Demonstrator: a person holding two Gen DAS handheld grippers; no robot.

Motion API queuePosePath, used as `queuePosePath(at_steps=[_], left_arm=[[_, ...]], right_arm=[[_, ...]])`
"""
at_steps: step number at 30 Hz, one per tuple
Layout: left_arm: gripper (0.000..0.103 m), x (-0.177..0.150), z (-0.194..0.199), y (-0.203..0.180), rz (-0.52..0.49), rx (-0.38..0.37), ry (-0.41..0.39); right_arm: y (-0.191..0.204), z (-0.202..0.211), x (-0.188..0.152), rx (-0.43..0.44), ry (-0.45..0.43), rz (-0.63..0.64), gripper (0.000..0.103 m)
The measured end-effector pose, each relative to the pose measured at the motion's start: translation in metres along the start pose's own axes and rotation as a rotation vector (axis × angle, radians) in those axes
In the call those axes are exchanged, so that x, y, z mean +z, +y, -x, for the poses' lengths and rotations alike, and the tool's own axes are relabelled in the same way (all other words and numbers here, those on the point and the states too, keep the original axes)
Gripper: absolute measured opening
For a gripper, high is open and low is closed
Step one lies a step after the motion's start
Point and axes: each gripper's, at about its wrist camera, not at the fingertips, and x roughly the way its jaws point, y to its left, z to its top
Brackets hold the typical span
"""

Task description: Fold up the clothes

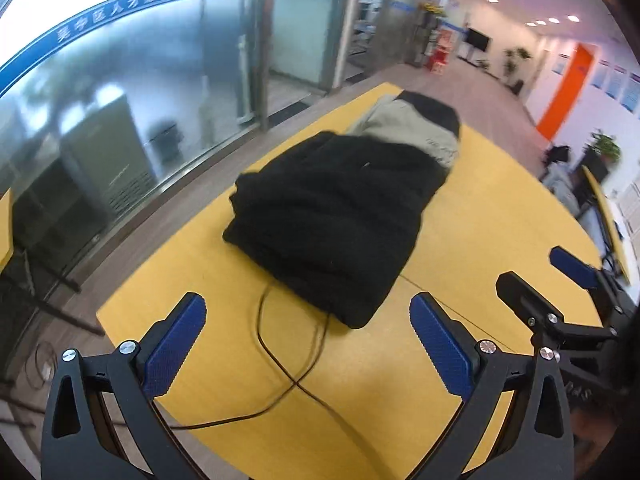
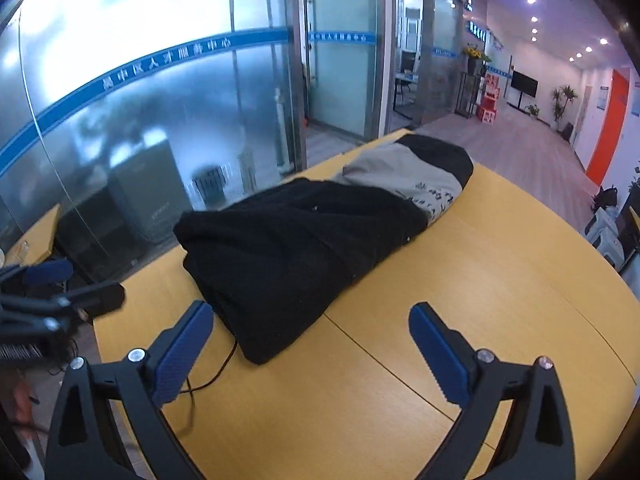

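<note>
A folded black garment (image 1: 332,220) lies on the yellow table (image 1: 500,208), with a grey-and-black garment (image 1: 416,124) behind it, touching its far end. Both show in the right wrist view, the black garment (image 2: 288,248) and the grey-and-black one (image 2: 416,176). My left gripper (image 1: 308,320) is open and empty, hovering just short of the black garment's near edge. My right gripper (image 2: 312,328) is open and empty above the garment's near corner. The right gripper also appears at the right edge of the left wrist view (image 1: 548,276), and the left gripper at the left edge of the right wrist view (image 2: 68,284).
A thin dark cord (image 1: 280,360) runs from under the black garment across the table towards me; it also shows in the right wrist view (image 2: 216,372). A frosted glass wall (image 2: 160,120) stands left of the table. A corridor with plants and screens lies beyond.
</note>
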Motion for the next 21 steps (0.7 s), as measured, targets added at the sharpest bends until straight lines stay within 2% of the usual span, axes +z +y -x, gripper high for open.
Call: queuePosePath(at_steps=[3, 5, 12, 15, 21], left_arm=[[0.103, 0.006, -0.012, 0.002, 0.029, 0.021, 0.018], [0.103, 0.012, -0.011, 0.005, 0.018, 0.062, -0.003], [0.103, 0.021, -0.015, 0.001, 0.033, 0.137, 0.004], [0.103, 0.023, -0.018, 0.003, 0.058, 0.171, 0.034], [0.103, 0.023, -0.017, 0.006, 0.059, 0.164, 0.029]], right_arm=[[-0.001, -0.013, 0.001, -0.026, 0.049, -0.006, 0.1], [-0.004, -0.022, 0.002, -0.037, 0.081, -0.013, 0.1], [-0.005, -0.028, -0.002, -0.083, 0.114, 0.008, 0.1], [-0.004, -0.031, -0.005, -0.075, 0.127, 0.004, 0.1], [-0.003, -0.032, -0.014, -0.072, 0.149, 0.006, 0.1]])
